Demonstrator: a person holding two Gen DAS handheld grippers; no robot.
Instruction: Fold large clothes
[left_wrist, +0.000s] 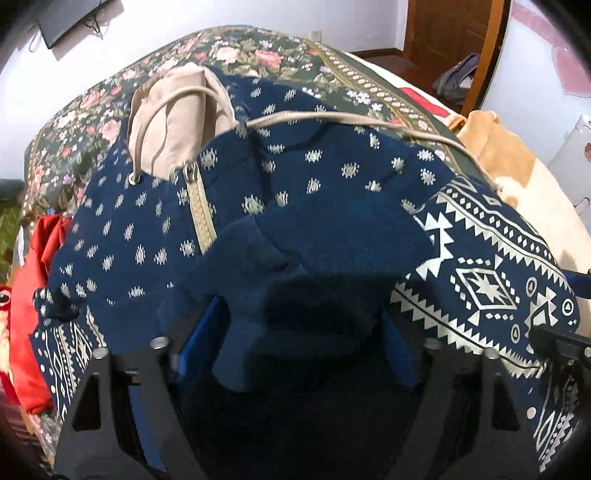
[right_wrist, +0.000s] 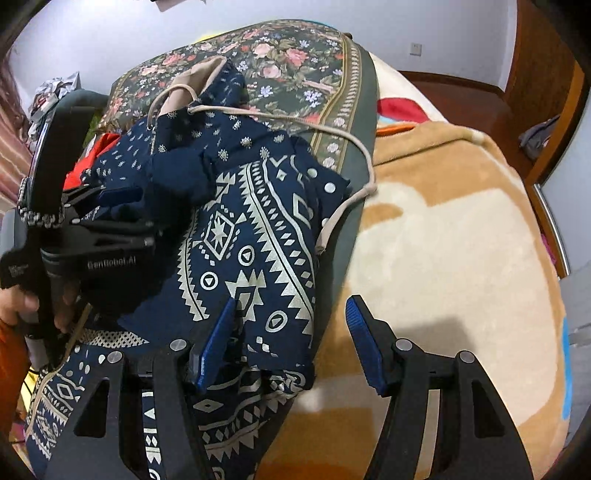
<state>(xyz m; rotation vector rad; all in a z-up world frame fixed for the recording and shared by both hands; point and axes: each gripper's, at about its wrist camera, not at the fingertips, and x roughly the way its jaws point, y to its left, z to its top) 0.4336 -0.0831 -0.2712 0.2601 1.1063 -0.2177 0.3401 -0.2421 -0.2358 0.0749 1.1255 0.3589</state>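
Left wrist: hoodie (left_wrist: 295, 206) fabric hides left fingers, grip untellable; right fingers (right_wrist: 221, 332) spread.

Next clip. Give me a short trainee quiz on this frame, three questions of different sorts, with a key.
1. True or false: the jaws of the right hand-held gripper are fully shut.
2. Multiple choice: the lining of the hood on the navy hoodie is A) red, B) beige, C) green.
3. Fill in: the hoodie lies on a dark bedspread printed with ____.

Key: 1 false, its jaws stand open; 2 B; 3 flowers.
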